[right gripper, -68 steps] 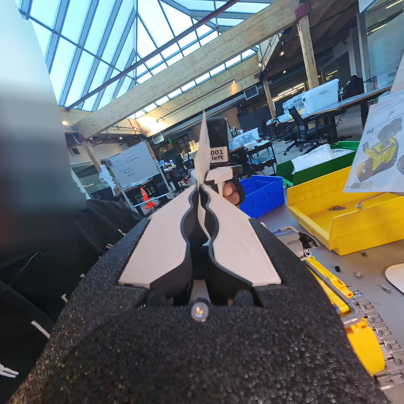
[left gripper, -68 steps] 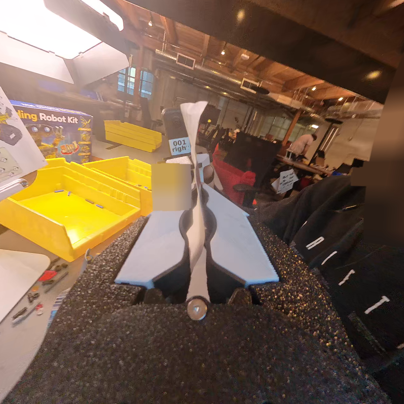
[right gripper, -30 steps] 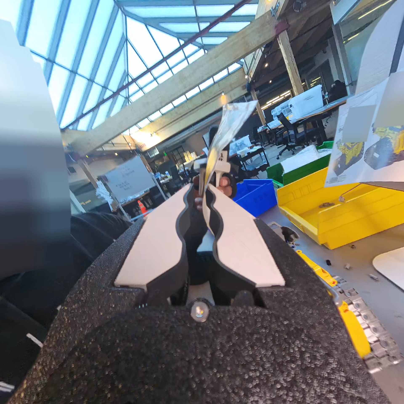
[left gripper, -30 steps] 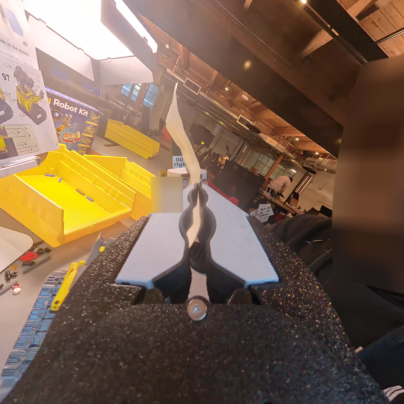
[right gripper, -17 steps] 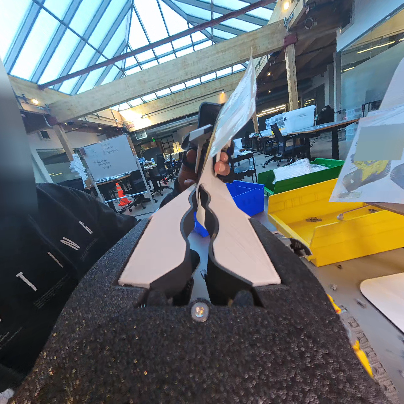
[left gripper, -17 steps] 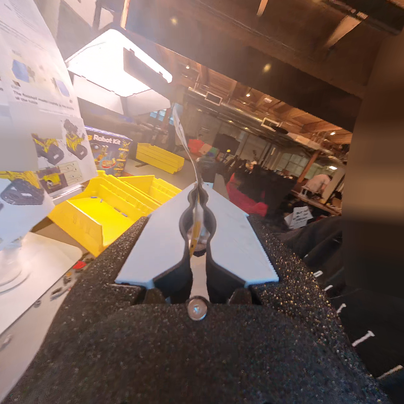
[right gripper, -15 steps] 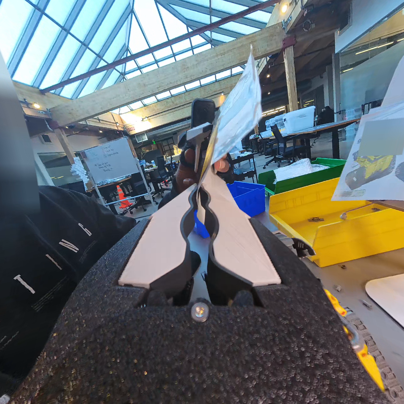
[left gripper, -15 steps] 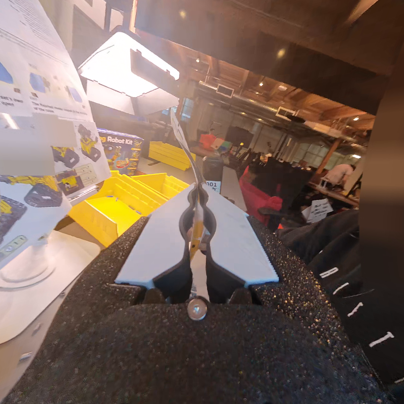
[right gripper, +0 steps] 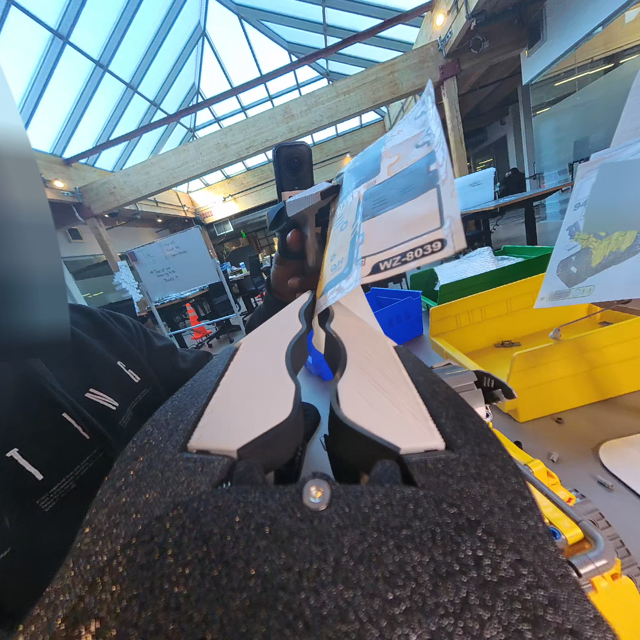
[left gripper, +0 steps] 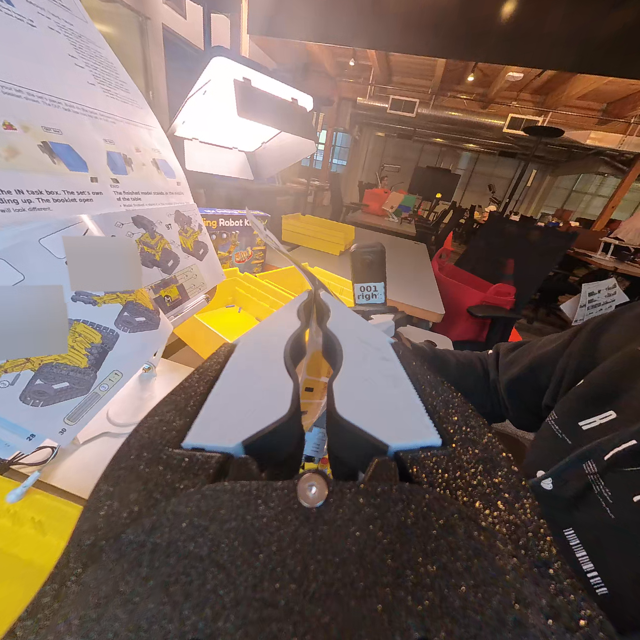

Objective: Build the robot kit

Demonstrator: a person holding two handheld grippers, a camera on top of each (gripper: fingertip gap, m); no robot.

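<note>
Left wrist view: softbox lamp (left gripper: pixel 239 104) blown out, warm cast. Right wrist view: cool skylight (right gripper: pixel 145 62) daylight. Wide-angle edge bending; printed sheet (right gripper: pixel 391 221) blurred.

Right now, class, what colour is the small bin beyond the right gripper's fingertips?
Blue. The small bin shows best in the right wrist view, beside the yellow bin.

- I'm looking at an open-plan workshop: glass skylight (right gripper: pixel 145 69) above timber beams (right gripper: pixel 263 138).
- Below that skylight, a whiteboard (right gripper: pixel 175 263), office chairs, yellow parts bins (right gripper: pixel 540 360).
</note>
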